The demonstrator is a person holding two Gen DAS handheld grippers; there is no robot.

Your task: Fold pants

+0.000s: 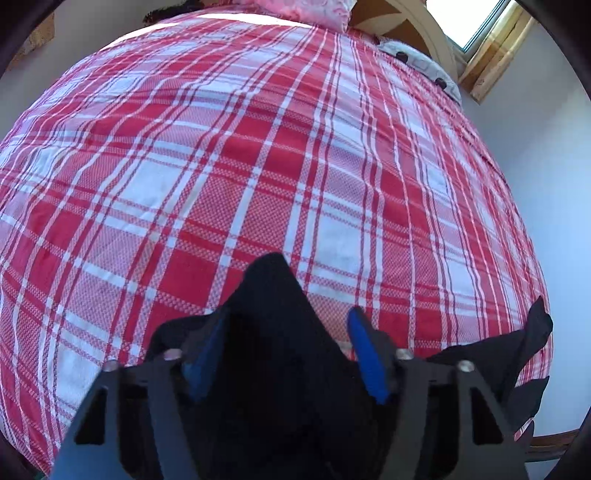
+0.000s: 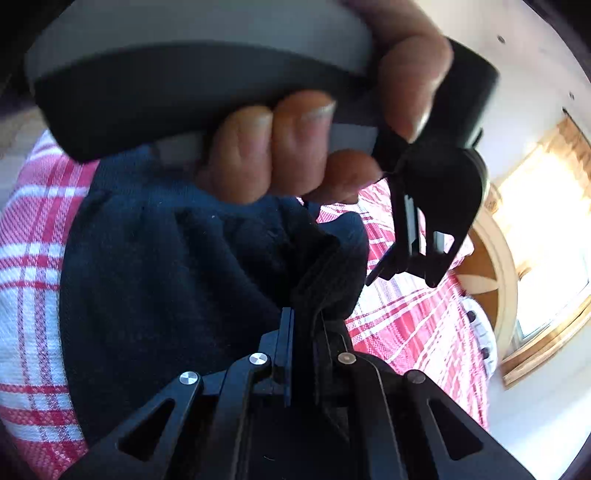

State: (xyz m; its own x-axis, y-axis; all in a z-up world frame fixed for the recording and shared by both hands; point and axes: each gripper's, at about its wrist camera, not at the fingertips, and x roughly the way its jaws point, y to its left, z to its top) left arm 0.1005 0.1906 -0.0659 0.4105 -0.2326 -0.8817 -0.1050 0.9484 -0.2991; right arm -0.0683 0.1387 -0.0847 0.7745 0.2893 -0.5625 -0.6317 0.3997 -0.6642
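The dark navy pants [image 2: 166,280] lie bunched on a bed with a red and white plaid cover [image 1: 258,155]. In the left wrist view a peak of the dark pants [image 1: 273,295] rises between the blue pads [image 1: 364,354] of my left gripper [image 1: 288,325], whose fingers stand wide apart around the cloth. My right gripper [image 2: 304,321] is shut on a fold of the pants' ribbed edge [image 2: 325,273]. Just above it, the person's hand [image 2: 280,155] holds the other gripper's handle [image 2: 184,88], and its black fingers [image 2: 417,254] hang to the right.
A pink pillow [image 1: 314,11] lies at the head of the bed by a wooden headboard [image 1: 417,29]. A spotted white cloth [image 1: 421,62] lies at the far right corner. A window [image 1: 476,22] is set in the pale wall; the bed's right edge [image 1: 517,206] drops off.
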